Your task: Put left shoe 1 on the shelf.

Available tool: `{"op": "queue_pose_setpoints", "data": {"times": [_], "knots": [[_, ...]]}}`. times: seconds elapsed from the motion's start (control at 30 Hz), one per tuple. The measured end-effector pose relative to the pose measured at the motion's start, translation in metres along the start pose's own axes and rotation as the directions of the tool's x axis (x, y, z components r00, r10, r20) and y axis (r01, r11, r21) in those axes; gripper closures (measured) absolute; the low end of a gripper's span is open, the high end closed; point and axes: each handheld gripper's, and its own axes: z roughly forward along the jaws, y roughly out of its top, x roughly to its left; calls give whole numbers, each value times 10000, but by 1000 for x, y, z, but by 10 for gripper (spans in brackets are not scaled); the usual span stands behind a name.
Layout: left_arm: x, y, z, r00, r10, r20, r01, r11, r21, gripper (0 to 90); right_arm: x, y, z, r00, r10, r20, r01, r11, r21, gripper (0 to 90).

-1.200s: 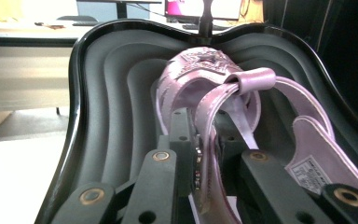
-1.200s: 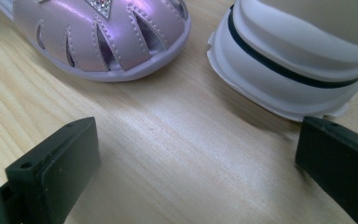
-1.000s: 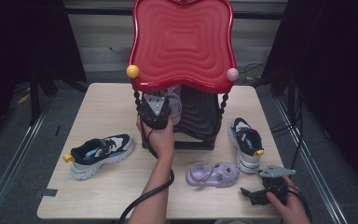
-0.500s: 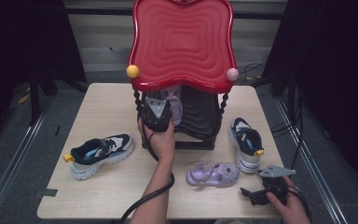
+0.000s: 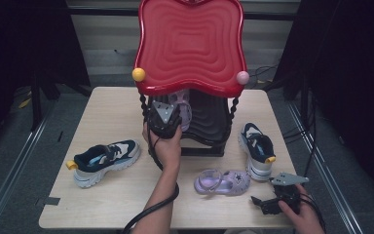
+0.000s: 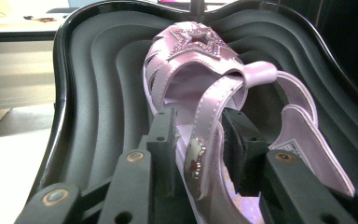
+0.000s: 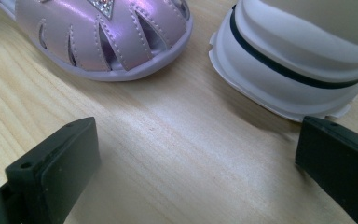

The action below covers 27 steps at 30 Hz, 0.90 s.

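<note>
just been opening: left gripper [image 6: 196, 140] narrow around sandal [image 6: 205, 84] strap on shelf [image 6: 98, 70]. spread wider, back straight out. right gripper [image 7: 196, 154] wide, idle near right.

Shelf top [image 5: 191, 46] glossy red w/ concentric ripple pattern; knobs yellow [image 5: 138, 74] & pink [image 5: 242, 77]. Lower shelf [image 6: 98, 84] black, same ripples. Sandal [image 6: 200, 84] on it lilac w/ glitter star. Tabletop [image 5: 112, 117] pale wood grain. Sneakers [image 5: 104, 157] navy/white.
</note>
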Motion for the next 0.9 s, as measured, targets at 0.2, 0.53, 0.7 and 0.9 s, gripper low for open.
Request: {"op": "queue_pose_setpoints", "data": {"times": [0.2, 0.53, 0.7, 0.9], "knots": [[5, 3, -7, 9995, -104, 314, 99, 9998, 177, 615, 0, 0, 0, 10000, -3, -2, 3, 10000, 1, 0], [4, 16, -22, 9976, -19, 692, -12, 9990, 449, 590, 0, 0, 0, 10000, -1, 3, 1, 10000, -1, 0], [5, 17, -28, 9964, 161, 836, -212, 9979, 605, 575, 0, 0, 0, 10000, 0, 2, 0, 10000, 2, 0], [5, 14, -35, 9907, 157, 1353, -276, 9958, 868, 559, 0, 0, 0, 10000, -4, -1, 4, 10000, -6, 0]]}}
